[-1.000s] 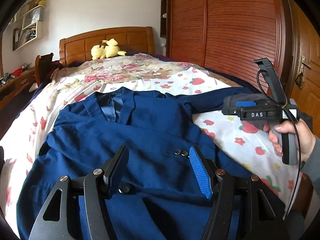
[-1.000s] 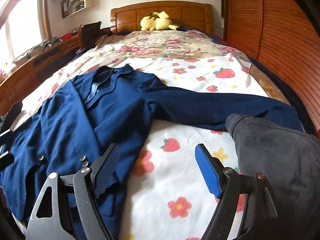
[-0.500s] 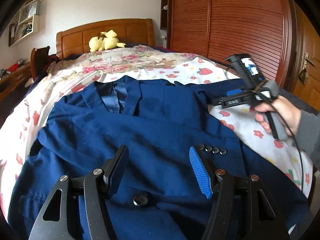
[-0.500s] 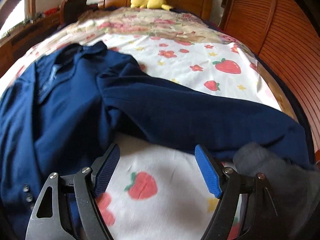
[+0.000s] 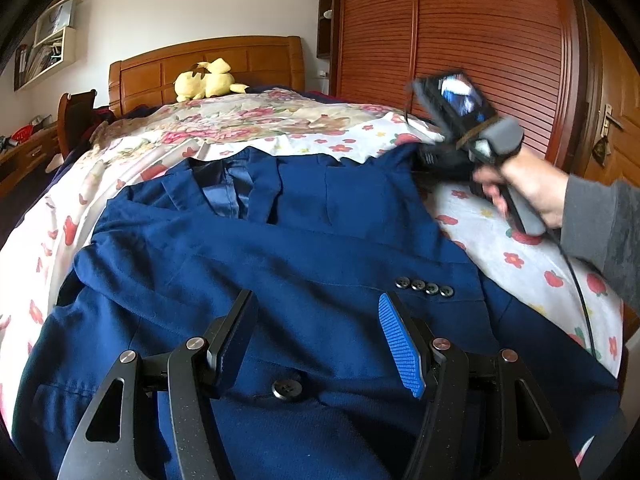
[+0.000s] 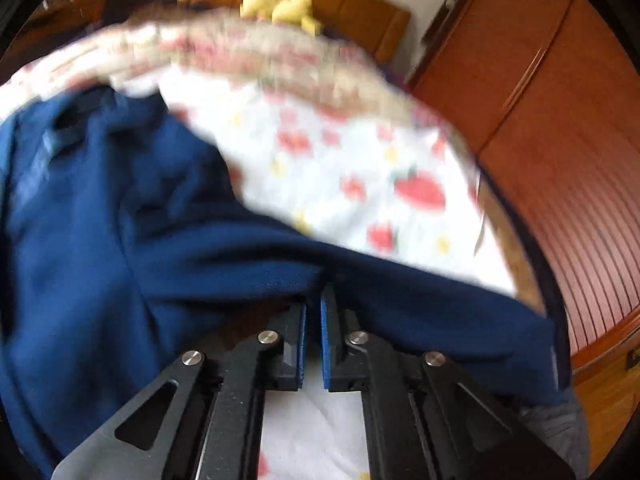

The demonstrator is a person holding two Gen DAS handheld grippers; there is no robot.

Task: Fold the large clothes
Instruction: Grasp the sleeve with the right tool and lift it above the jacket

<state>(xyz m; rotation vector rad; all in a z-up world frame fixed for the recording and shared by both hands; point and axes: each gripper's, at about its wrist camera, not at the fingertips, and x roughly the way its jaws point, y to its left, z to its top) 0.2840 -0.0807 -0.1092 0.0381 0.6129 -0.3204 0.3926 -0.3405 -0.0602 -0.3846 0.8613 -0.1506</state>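
Cloth fills both views: a navy blazer [image 5: 280, 248] lies face up on the bed [image 5: 520, 264], collar toward the far headboard [image 5: 208, 64], its left sleeve folded across the chest with the cuff buttons [image 5: 424, 286] near the right edge. The left gripper [image 5: 320, 336] hangs just above the front of the jacket, fingers spread wide and holding nothing. The right gripper [image 6: 313, 320] is pinched on the other sleeve [image 6: 400, 300], which stretches out to the right over the strawberry-print sheet [image 6: 360, 168]; that view is blurred. A yellow plush toy [image 5: 206, 82] sits at the far end.
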